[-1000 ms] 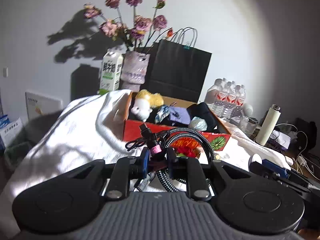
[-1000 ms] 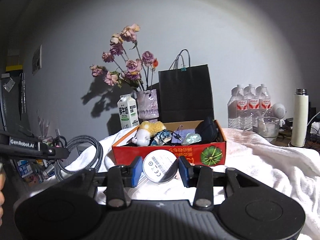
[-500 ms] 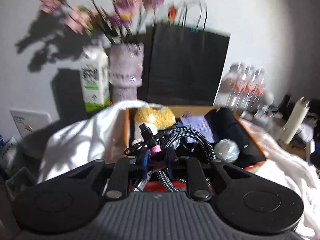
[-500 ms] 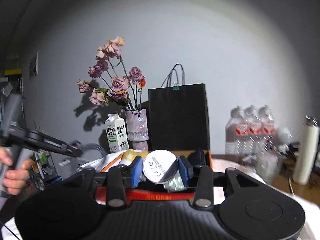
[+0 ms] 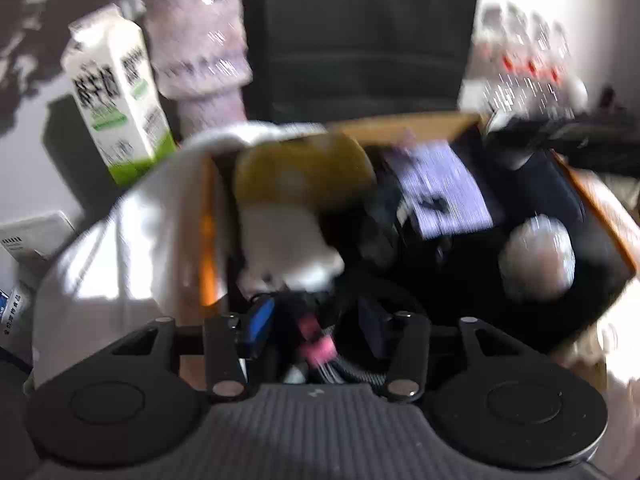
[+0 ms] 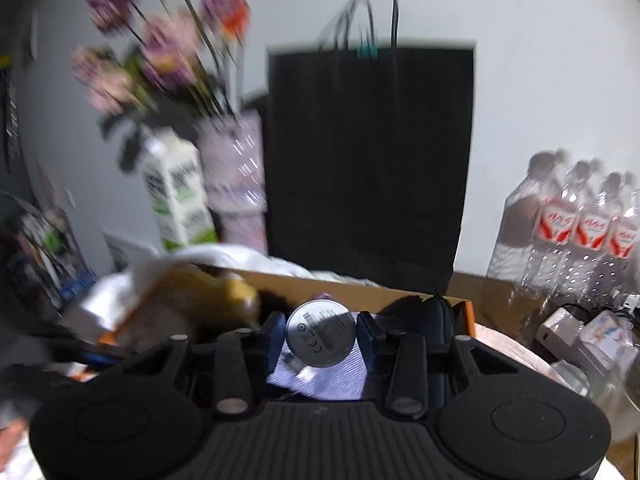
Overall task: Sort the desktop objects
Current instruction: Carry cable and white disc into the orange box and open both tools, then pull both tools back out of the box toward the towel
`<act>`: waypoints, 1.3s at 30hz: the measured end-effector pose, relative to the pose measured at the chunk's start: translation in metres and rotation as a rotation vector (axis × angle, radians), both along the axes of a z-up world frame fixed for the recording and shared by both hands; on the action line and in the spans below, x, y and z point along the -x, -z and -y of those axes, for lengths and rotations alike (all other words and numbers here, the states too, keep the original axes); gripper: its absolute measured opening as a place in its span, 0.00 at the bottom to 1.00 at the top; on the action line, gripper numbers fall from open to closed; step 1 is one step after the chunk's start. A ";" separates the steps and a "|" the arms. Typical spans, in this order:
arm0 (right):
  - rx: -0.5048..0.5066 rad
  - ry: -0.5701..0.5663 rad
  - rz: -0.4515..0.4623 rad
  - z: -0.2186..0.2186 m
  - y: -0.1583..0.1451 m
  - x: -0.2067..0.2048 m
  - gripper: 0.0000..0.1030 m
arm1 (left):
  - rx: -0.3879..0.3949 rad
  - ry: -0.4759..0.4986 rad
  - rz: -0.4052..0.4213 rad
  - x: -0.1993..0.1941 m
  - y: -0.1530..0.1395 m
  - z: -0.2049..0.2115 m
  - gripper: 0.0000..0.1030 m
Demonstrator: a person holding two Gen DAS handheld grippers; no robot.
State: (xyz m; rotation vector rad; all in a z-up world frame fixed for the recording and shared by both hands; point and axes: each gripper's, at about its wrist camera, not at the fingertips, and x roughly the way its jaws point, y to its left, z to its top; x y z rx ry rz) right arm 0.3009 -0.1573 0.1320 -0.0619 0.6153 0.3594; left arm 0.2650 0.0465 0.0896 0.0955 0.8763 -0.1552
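Observation:
An orange cardboard box (image 5: 207, 240) holds a yellow and white plush toy (image 5: 300, 176), a purple cloth (image 5: 444, 188) and a silvery ball (image 5: 538, 256). My left gripper (image 5: 314, 328) hangs over the box's near left corner. Its jaws are opening, and a black braided cable with a pink band (image 5: 318, 350) sits loose between the pads, which no longer press on it. My right gripper (image 6: 320, 336) is shut on a round white disc (image 6: 320, 330) with a printed label. It is above the purple cloth (image 6: 328, 380) inside the box (image 6: 360, 286). Both views are motion-blurred.
Behind the box stand a milk carton (image 5: 116, 92), a purple vase (image 5: 200, 40) of dried flowers and a black paper bag (image 6: 368, 160). Several water bottles (image 6: 580, 224) stand at the right. A white cloth (image 5: 120, 248) drapes over the table and the box's left side.
Both grippers moved forward until they were over the box. The left jaws spread apart from the cable they were shut on. The right still holds the disc.

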 end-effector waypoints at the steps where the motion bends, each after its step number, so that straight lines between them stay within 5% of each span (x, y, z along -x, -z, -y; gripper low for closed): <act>1: 0.024 0.013 -0.024 -0.005 0.008 -0.015 0.37 | 0.028 -0.018 0.004 -0.003 -0.005 -0.005 0.53; 6: 0.068 0.081 -0.148 -0.016 0.041 -0.067 0.38 | 0.100 -0.080 0.060 -0.018 -0.034 -0.012 0.64; 8: 0.089 0.116 -0.150 -0.015 0.043 -0.073 0.51 | 0.110 -0.105 0.087 -0.018 -0.042 -0.013 0.74; 12: 0.039 0.126 -0.119 -0.002 0.028 -0.057 0.59 | 0.126 -0.128 0.083 -0.017 -0.047 -0.011 0.86; 13: 0.039 0.125 -0.105 0.002 0.022 -0.050 0.62 | 0.123 -0.136 0.078 -0.016 -0.046 -0.009 0.94; 17: 0.055 0.108 -0.062 0.014 0.003 -0.020 0.71 | 0.012 -0.157 0.099 0.004 -0.031 0.007 0.96; 22: 0.052 0.080 -0.025 0.028 -0.007 0.034 0.77 | -0.037 -0.138 0.156 0.057 -0.029 0.021 0.95; 28: 0.010 -0.002 0.009 0.046 -0.003 0.127 0.83 | 0.064 -0.049 0.187 0.145 -0.038 0.029 0.95; 32: -0.019 -0.022 0.055 0.055 0.010 0.200 0.86 | 0.094 -0.008 0.278 0.209 -0.035 0.036 0.98; 36: -0.067 -0.022 0.064 0.059 0.035 0.262 0.86 | 0.102 -0.074 0.301 0.262 -0.012 0.040 0.98; 39: 0.005 0.039 0.077 0.055 0.055 0.300 0.86 | 0.155 -0.112 0.313 0.298 0.007 0.037 0.98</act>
